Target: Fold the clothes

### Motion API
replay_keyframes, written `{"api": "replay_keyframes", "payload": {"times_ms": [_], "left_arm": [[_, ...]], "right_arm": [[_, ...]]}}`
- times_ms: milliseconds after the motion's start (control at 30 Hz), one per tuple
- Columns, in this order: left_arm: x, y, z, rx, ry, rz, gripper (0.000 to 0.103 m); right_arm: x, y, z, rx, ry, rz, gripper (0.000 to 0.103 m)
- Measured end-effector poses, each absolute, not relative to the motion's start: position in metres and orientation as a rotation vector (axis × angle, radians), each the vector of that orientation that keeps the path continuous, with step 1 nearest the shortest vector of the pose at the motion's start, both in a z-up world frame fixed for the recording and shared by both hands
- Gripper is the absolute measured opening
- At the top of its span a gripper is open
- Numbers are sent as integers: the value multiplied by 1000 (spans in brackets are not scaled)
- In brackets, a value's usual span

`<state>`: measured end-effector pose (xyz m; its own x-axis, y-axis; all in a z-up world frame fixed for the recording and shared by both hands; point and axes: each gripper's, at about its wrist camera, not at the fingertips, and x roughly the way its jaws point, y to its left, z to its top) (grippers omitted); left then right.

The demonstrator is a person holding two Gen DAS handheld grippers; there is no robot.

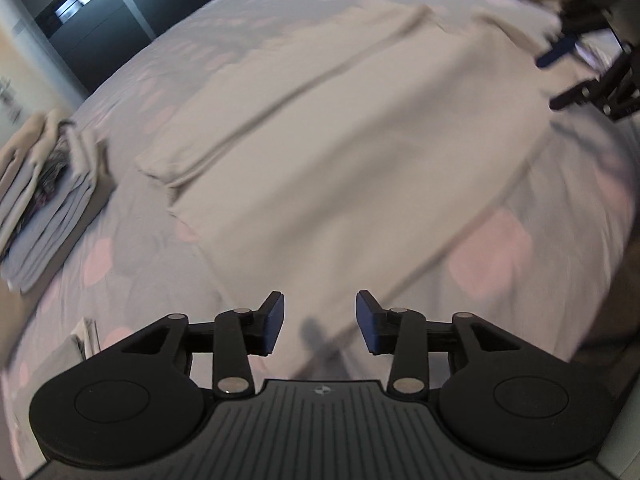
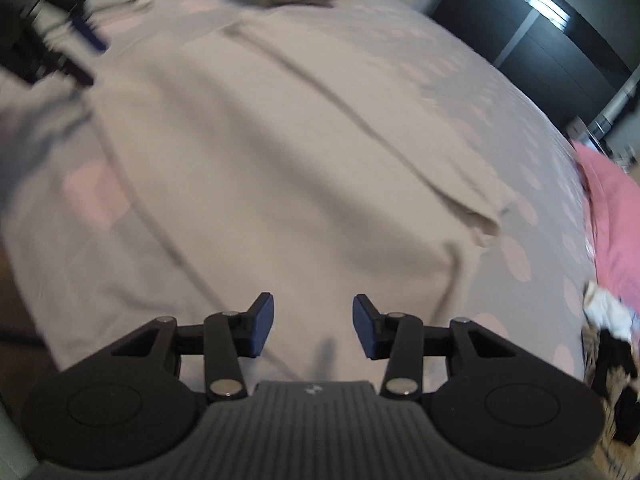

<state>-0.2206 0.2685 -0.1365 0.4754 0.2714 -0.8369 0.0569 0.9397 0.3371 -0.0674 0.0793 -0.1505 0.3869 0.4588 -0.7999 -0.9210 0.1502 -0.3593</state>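
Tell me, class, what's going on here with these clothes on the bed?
A person holding a two-finger tool in each hand is folding laundry on a dotted grey bedsheet. A beige garment lies spread flat, one sleeve folded across it. The left tool and right tool are both open above it, with nothing between their pads. A stack of folded clothes sits to one side.

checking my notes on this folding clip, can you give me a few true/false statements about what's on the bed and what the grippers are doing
1. The beige garment lies spread on the bed cover. True.
2. The left gripper is clamped on fabric. False: its jaws stand apart, nothing between them.
3. A stack of folded clothes sits beside the garment. True.
4. The right gripper holds a sleeve. False: it is open and empty.
5. The bed cover is plain white. False: grey with pink spots.
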Motion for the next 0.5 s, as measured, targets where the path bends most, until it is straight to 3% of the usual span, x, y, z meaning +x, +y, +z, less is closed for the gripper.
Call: {"api": "replay_keyframes", "payload": {"times_ms": [267, 367, 500], "left_arm": [[-233, 245, -175, 629, 1145, 120, 37], [-236, 246, -182, 707, 1122, 122, 47], [-239, 239, -195, 850, 1086, 101, 47]], "right_arm": [[-100, 68, -187, -1276, 447, 1057, 48], [-97, 65, -195, -1361, 409, 1004, 48], [-92, 59, -209, -1500, 350, 925, 48]]}}
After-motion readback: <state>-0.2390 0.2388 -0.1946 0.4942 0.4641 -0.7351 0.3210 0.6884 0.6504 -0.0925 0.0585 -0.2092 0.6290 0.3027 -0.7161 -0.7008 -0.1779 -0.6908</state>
